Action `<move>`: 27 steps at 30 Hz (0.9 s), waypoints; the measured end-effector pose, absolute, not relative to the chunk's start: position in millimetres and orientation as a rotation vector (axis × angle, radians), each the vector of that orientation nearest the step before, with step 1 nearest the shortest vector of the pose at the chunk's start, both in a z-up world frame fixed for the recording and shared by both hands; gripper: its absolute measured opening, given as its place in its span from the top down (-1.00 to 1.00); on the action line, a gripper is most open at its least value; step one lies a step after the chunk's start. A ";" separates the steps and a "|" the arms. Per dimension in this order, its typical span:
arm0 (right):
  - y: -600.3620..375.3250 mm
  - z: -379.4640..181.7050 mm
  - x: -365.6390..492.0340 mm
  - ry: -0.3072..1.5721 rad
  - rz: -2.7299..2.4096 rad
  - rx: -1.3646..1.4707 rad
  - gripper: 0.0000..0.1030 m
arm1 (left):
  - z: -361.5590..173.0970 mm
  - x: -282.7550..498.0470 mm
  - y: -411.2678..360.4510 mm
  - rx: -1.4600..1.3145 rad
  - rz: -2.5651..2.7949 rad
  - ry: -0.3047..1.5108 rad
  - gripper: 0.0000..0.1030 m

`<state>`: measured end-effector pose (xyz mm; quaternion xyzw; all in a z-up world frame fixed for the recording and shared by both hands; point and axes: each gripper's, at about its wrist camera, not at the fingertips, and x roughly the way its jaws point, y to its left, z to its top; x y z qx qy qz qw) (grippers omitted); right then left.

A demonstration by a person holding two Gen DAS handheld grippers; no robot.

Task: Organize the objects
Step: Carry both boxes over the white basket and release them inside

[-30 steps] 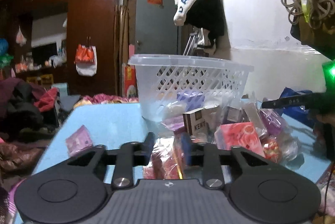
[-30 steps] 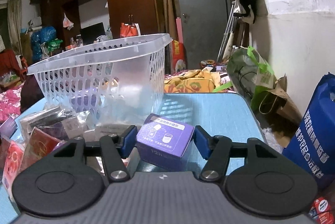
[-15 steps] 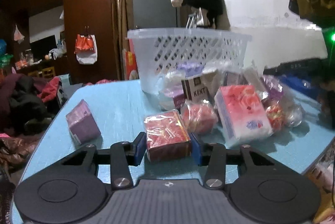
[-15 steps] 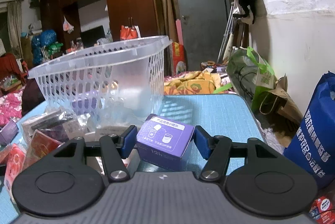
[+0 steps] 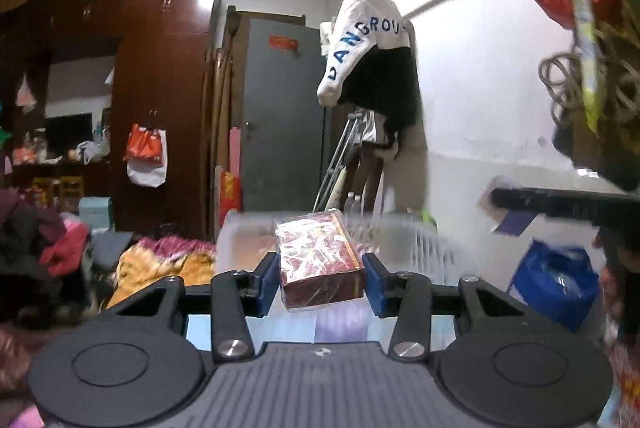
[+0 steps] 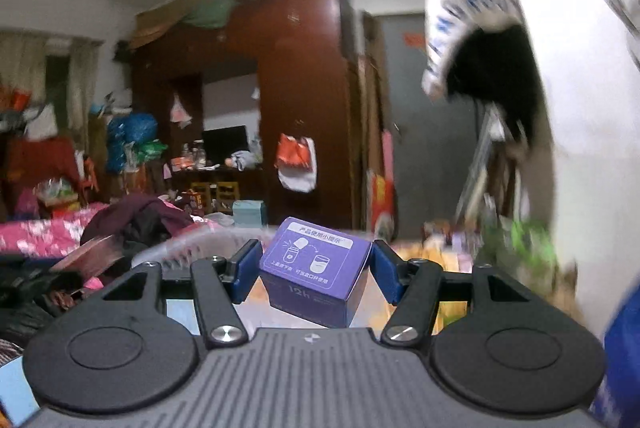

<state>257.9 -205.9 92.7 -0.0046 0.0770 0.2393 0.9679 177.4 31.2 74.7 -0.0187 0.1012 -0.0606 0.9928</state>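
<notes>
Clamping a glossy film-wrapped red box (image 5: 320,260), the left hand-held gripper (image 5: 320,282); right hand-held gripper (image 6: 316,272) squeezes a matte purple carton (image 6: 314,268).

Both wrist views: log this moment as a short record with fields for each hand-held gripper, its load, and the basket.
left hand-held gripper: shut on the red wrapped box, held clear of the table
right hand-held gripper: shut on the purple box, printed top up
basket: white plastic, just beyond the red wrapped box, blurred
boxes in basket yet: no, both in the jaws
picture quality: motion blur in both views
</notes>
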 end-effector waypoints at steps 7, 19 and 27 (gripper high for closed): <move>-150.9 99.8 343.1 0.314 0.510 -0.104 -0.26 | 76.0 283.5 10.4 -0.053 -0.078 0.377 -0.12; -214.5 37.1 249.4 0.315 0.580 0.051 -1.00 | 39.5 153.1 62.0 0.080 0.080 0.236 -0.90; -243.5 -52.2 172.2 0.372 0.586 0.198 -1.00 | -32.8 129.6 111.5 -0.025 0.239 0.376 -0.88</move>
